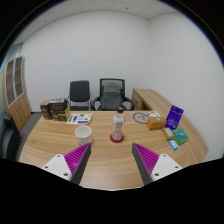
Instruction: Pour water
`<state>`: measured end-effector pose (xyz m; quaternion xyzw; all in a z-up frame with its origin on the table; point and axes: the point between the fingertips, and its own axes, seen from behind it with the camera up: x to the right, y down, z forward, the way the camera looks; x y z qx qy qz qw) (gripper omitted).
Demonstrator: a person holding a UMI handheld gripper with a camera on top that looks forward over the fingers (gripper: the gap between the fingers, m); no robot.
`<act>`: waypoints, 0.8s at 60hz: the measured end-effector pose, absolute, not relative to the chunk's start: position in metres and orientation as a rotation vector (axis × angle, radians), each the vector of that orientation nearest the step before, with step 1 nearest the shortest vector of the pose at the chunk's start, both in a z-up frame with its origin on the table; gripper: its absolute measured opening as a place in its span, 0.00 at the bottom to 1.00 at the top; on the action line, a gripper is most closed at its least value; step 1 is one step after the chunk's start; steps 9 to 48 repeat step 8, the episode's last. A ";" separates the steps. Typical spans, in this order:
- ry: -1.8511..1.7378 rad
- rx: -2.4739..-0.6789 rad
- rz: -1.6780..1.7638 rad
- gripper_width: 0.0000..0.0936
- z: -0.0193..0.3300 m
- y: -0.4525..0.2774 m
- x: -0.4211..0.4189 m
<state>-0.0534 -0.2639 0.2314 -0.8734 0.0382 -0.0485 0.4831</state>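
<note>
2 purple pads of my tool (110,160) stand apart, released, gripping nothing above the surface (45,145). Beyond them, the bottle (118,126) stands upright on a red coaster (117,138), with the white cup (83,131) to its left, apart.

Wooden table (105,160): white cup (83,131), bottle (118,125) on red coaster (117,138), possibly boxes (176,125).

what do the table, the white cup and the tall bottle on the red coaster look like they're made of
Table: looks like light wood or wood laminate, faint grain, matte.
White cup: plain opaque white, paper or ceramic; cannot tell which.
Tall bottle: seems clear plastic or glass, since it looks see-through, with a reddish top.
Red coaster: flat and matte, material unclear.
The gripper is open, short of both.
</note>
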 end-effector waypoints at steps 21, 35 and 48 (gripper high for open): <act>0.120 -2.128 -0.082 0.91 0.232 -0.267 -0.061; 0.120 -2.128 -0.082 0.91 0.232 -0.267 -0.061; 0.120 -2.128 -0.082 0.91 0.232 -0.267 -0.061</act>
